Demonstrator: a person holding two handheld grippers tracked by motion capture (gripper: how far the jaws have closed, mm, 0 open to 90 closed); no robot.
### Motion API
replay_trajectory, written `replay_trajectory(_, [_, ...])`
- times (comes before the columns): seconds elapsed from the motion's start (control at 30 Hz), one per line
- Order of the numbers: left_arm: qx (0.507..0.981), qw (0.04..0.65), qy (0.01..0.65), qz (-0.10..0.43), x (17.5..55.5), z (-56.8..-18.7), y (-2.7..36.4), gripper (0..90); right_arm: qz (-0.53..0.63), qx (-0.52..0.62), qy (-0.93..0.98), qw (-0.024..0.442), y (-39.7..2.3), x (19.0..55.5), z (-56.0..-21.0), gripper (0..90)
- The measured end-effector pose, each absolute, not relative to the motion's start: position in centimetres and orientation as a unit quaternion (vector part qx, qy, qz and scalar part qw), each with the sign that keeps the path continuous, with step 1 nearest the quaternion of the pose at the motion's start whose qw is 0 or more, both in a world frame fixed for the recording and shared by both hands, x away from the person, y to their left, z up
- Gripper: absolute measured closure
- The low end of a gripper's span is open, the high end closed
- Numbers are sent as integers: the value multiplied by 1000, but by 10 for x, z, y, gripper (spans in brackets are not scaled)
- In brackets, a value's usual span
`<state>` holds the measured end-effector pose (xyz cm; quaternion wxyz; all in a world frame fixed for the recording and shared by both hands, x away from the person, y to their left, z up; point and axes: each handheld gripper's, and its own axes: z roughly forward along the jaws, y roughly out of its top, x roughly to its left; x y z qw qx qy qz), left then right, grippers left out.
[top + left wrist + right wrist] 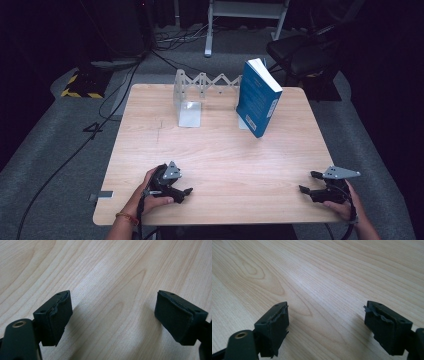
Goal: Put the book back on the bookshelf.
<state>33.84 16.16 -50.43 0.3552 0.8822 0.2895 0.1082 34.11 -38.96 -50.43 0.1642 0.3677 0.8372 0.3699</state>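
High view: one table (pixel 215 150), pale wood-grain top with rounded corners, on grey carpet. Near the far edge, left of centre, a white metal rack (pixel 200 90) of zigzag accordion links; its left plate stands upright with a flat foot lying on the top toward the near edge. At the rack's right end, a thick blue book (pixel 257 97) with white page edges, tilted, its top leaning toward the far right corner, its lower corner on the wood. Nothing stands between the rack's plates. Left gripper (pixel 184 192), black with a grey three-cornered plate, held in a hand (pixel 150 192) near the near edge, left of centre; bangle on the wrist. Right gripper (pixel 309 183), same build, near the near right corner, jaws pointing left. Both well apart from the book.

Left gripper view: left gripper (pixel 113 317), two black jaws spread wide with nothing between; pads (pixel 60 317) of worn rubbery material, edges ragged. Bare wood grain beneath.

Right gripper view: right gripper (pixel 326 326), jaws likewise spread wide and empty; pads (pixel 378 323) frayed, wavy at the edge. Oval knot pattern in the grain.
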Motion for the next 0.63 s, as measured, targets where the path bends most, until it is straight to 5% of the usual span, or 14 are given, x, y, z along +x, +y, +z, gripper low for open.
replay_trajectory(0.63, [883, 356, 287, 107, 340, -504, 161, 150, 370, 368, 837, 164, -390, 341, -504, 200])
